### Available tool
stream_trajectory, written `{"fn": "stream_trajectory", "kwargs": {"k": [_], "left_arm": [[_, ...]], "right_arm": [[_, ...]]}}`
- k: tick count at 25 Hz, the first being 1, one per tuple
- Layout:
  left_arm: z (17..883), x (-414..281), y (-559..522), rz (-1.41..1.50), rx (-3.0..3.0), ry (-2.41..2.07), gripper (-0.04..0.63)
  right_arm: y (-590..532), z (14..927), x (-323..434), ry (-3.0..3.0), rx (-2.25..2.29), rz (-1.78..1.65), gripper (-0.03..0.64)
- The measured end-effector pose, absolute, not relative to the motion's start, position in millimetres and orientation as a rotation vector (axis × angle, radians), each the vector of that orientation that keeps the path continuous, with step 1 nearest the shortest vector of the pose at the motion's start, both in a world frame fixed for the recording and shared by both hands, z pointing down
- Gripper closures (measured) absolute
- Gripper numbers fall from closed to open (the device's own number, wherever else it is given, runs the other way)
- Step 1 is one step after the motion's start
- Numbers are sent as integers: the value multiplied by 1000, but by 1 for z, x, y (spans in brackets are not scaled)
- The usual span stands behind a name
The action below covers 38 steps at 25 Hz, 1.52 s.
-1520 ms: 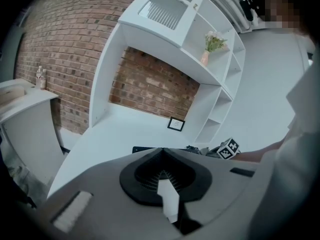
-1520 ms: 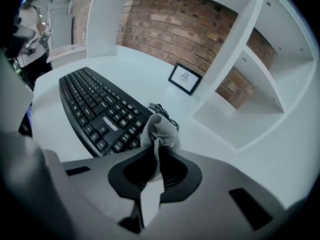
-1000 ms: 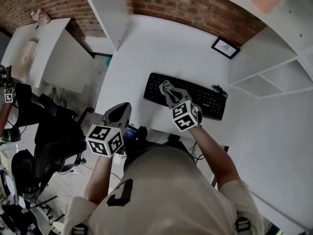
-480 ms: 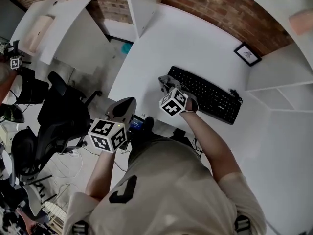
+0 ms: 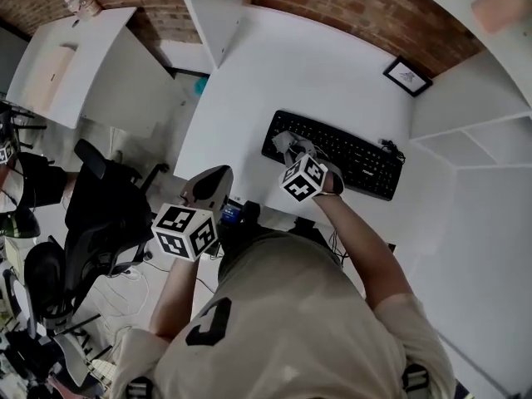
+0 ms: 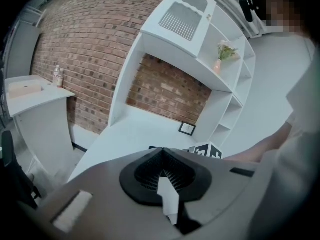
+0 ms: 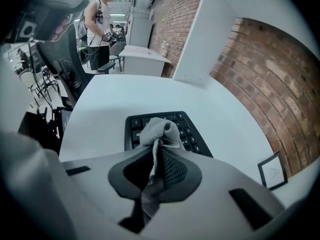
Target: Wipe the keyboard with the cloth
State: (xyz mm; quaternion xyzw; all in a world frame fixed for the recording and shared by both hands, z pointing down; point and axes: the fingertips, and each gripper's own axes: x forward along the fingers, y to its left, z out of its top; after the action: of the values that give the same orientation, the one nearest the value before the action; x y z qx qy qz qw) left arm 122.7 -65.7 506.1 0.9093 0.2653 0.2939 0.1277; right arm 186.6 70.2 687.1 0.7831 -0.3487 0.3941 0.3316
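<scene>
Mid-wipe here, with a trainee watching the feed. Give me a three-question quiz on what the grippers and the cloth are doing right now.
1. Multiple choice: what is clamped in the right gripper?
A. a sponge
B. a cloth
C. nothing
2. True or false: the left gripper has its jaws together with nothing between them.
3. Fill in the blank: in the head view, the cloth is over the ____ end of the keyboard.

Key:
1. B
2. True
3. left
</scene>
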Motion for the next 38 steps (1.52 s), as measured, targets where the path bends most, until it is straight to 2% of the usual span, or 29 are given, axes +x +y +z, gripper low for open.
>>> {"fn": "stream_trajectory", "kwargs": {"k": [8,38], "left_arm": [[501,126,-28,869,2645,882,592],[505,129,1,904,2602,1027,591]], "right_arm": [[96,688,178,-888,2060,1036,603],[204,687,142,-647,2195,1149,603]]}}
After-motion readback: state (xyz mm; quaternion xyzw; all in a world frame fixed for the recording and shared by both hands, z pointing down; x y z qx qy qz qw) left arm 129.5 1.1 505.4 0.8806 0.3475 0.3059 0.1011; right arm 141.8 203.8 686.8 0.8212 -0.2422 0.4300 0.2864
